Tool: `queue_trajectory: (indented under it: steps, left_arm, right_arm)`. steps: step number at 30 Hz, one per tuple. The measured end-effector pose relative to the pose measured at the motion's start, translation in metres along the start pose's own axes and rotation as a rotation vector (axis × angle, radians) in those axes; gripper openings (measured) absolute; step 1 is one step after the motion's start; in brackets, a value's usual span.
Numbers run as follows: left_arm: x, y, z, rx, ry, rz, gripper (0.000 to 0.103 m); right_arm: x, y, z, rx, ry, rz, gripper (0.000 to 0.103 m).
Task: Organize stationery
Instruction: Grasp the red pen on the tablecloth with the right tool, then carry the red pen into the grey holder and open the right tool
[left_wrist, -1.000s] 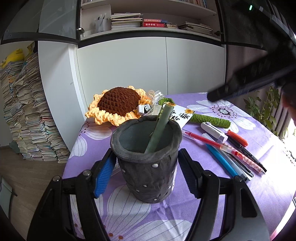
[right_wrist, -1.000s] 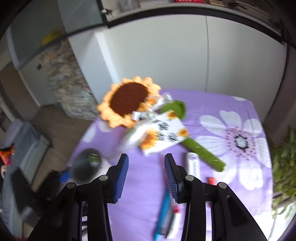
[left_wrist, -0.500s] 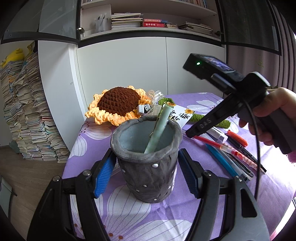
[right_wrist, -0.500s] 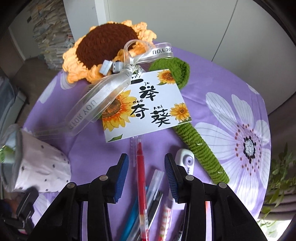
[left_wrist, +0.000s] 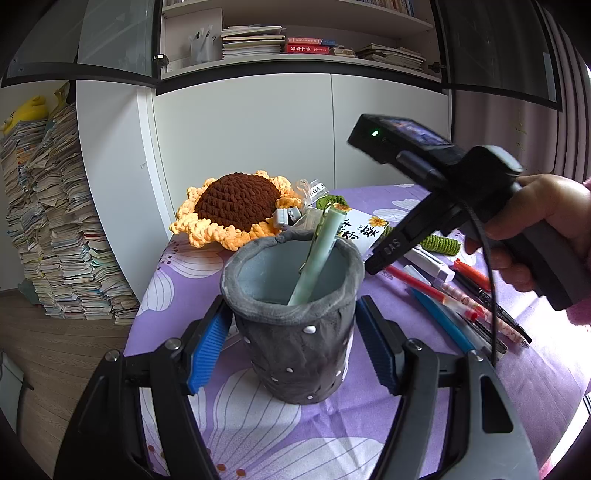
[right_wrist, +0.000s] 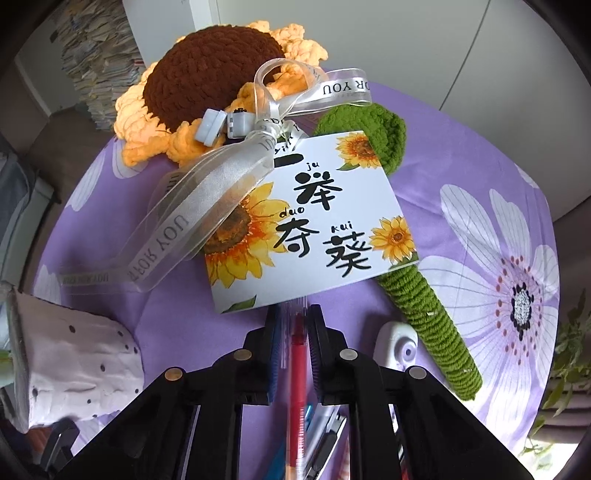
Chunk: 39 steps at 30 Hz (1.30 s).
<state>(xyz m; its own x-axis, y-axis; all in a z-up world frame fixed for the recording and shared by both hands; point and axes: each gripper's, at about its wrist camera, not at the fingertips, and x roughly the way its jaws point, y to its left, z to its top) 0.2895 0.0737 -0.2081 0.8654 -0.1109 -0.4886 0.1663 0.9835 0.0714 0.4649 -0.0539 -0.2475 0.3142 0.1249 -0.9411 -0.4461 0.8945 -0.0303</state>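
The red gel pen has a clear barrel with a red core and lies on the purple flowered cloth of the desk, its tip pointing at the sunflower card. The right hand-held gripper has its blue-padded fingers drawn narrow against the pen's sides, clamping it near the front end. Lower down in the right wrist view the pen blurs, and the blue and black pens beside it are cut off behind the gripper body, so their number is hard to tell.

In the left wrist view the left hand-held gripper stands wide around the dark grey pen holder; its pads sit just beside the holder's walls, and contact cannot be confirmed. A pale green pen leans inside the holder, its lower end hidden by the rim. The crocheted sunflower lies behind the holder, its green stem partly covered by the card. A white correction tape is half hidden by the right gripper.
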Motion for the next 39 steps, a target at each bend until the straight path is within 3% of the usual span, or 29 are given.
queue_trajectory:
  steps: [4, 13, 19, 24, 29, 39]
  left_arm:
    - [0.001, -0.001, -0.001, -0.002, 0.000, 0.000, 0.069]
    - [0.001, -0.001, -0.001, -0.002, 0.001, 0.000, 0.069]
    - [0.001, -0.001, -0.001, -0.003, 0.001, -0.001, 0.069]
    - [0.001, -0.001, -0.001, -0.004, 0.001, -0.001, 0.069]
    - [0.001, -0.001, -0.001, -0.004, 0.001, -0.001, 0.069]
    - [0.003, -0.002, -0.002, -0.006, 0.003, -0.005, 0.069]
  right_arm:
    - [-0.029, 0.001, -0.018, 0.021, -0.057, 0.038, 0.015]
    - [-0.152, 0.024, -0.069, 0.023, -0.373, 0.072, 0.015]
    - [-0.202, 0.048, -0.079, -0.009, -0.560, 0.099, 0.015]
    - [-0.228, 0.062, -0.078, -0.032, -0.647, 0.159, 0.015]
    - [-0.222, 0.077, -0.068, -0.071, -0.639, 0.186, 0.015]
    - [-0.158, 0.074, -0.062, -0.048, -0.460, 0.208, 0.015]
